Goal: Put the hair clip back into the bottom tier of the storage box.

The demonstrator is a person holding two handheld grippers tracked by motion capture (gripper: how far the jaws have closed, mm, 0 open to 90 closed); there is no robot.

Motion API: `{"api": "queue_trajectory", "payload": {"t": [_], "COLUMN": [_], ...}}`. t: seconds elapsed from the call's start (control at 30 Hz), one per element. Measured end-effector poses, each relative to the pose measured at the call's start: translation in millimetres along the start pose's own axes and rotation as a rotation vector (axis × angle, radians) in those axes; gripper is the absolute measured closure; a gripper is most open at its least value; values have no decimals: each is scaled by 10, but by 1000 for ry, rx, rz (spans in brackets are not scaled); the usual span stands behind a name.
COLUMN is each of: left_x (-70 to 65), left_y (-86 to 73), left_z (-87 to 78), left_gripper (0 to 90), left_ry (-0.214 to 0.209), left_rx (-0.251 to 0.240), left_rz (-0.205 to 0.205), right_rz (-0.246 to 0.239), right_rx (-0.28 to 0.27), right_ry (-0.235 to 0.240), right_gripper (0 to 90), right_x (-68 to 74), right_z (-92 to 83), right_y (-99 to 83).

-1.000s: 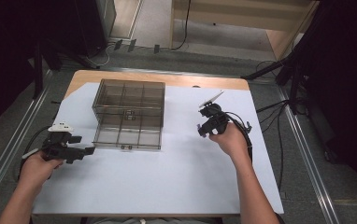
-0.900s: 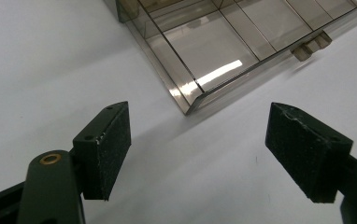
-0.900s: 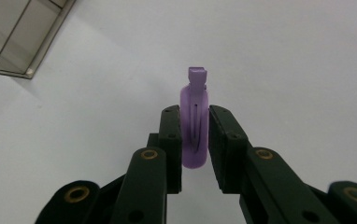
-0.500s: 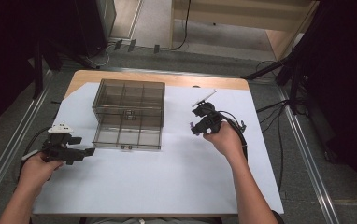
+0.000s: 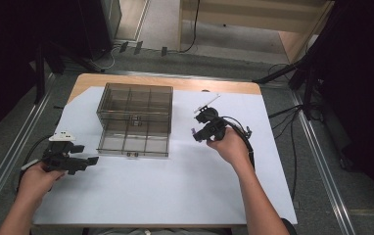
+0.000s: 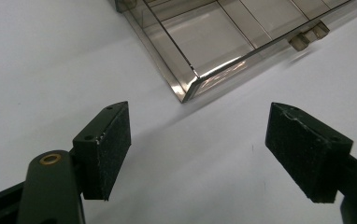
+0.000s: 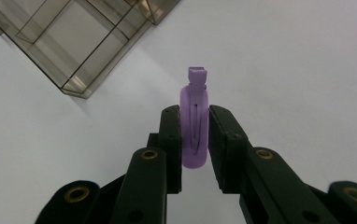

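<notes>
A smoky clear compartment box lies open on the white sheet, left of centre; its corner shows in the left gripper view and in the right gripper view. My right gripper hovers just right of the box, shut on a small purple hair clip that stands upright between its jaws; the clip shows as a purple speck in the high view. My left gripper rests low at the left front of the table, below the box's near corner, open with nothing between its pads.
The white sheet covers most of the wooden table. A thin light-coloured stick-like item lies beyond the right gripper. Cables trail from the right gripper. Metal rails run along the floor on both sides.
The right hand has carried the gripper and the clip leftward and slightly nearer, toward the box. The left gripper has stayed in place.
</notes>
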State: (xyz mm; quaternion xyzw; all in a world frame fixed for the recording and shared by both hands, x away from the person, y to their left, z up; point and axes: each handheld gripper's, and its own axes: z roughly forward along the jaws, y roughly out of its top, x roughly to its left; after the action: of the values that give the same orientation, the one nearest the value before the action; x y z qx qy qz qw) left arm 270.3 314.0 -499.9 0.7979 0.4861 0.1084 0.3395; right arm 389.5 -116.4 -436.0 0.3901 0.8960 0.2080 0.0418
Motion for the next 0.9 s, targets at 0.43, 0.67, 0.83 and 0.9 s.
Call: {"api": "queue_trajectory", "payload": {"t": [0.43, 0.67, 0.83, 0.9], "left_x": [-20, -29, -33, -42], "left_y": [-20, -37, -43, -45], "left_z": [-6, -17, -22, -24], "left_gripper": [232, 231, 230, 230], "left_ry": [-1, 0, -2, 6], "left_rx": [4, 4, 3, 3], "left_rz": [1, -8, -7, -6], "right_rz": [-45, -72, -95, -112], "right_rx": [-17, -18, -28, -37], "right_ry": [26, 34, 38, 41], "right_gripper": [772, 772, 771, 772], "right_x": [125, 227, 293, 326], "right_z": [33, 37, 42, 46], "right_y": [79, 132, 162, 174]}}
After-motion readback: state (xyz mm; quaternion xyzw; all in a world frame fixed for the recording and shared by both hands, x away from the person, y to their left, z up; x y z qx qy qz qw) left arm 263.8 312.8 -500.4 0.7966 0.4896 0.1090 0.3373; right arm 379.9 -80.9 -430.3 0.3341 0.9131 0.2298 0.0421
